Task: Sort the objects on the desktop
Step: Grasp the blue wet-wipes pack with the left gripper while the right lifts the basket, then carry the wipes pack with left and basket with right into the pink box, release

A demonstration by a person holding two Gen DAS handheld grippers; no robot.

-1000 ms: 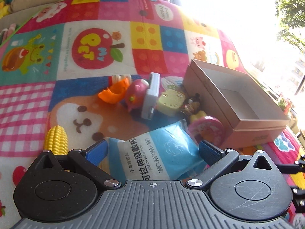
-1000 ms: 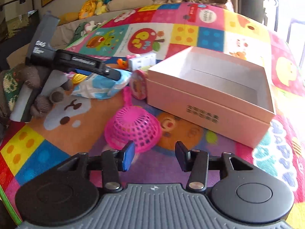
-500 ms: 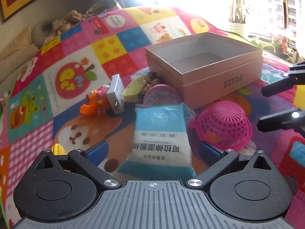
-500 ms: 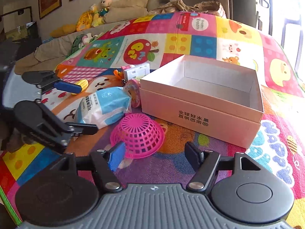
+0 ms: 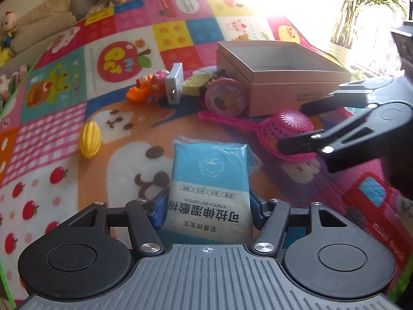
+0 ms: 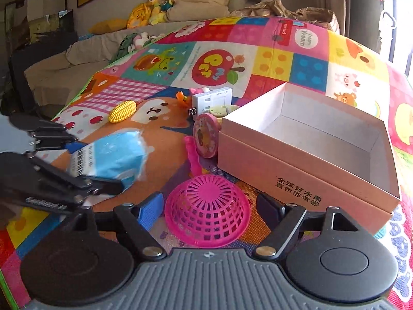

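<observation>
Blue packet (image 5: 210, 180) in left claw (image 5: 206, 213)

Left gripper (image 5: 206, 213) clamped blue wet-cotton packet (image 5: 210, 180) above play mat (image 5: 64, 129). Right gripper (image 5: 307, 126), fingers apart, straddled upturned pink strainer (image 5: 286, 129). Pink box (image 5: 278, 87) stood open beyond; yellow toy corn (image 5: 90, 139) lay left.

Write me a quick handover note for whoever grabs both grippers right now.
Left gripper: shut on the blue wet-cotton pack, lifted over the play mat.
Right gripper: open, fingers either side of the upturned pink strainer, not yet gripping.
Pink box: open, nothing inside.
Beside it on the mat: round pink case, white adapter, orange toy, toy corn.
Done: pack picked up. Left: box the pack, strainer and the rest.
</observation>
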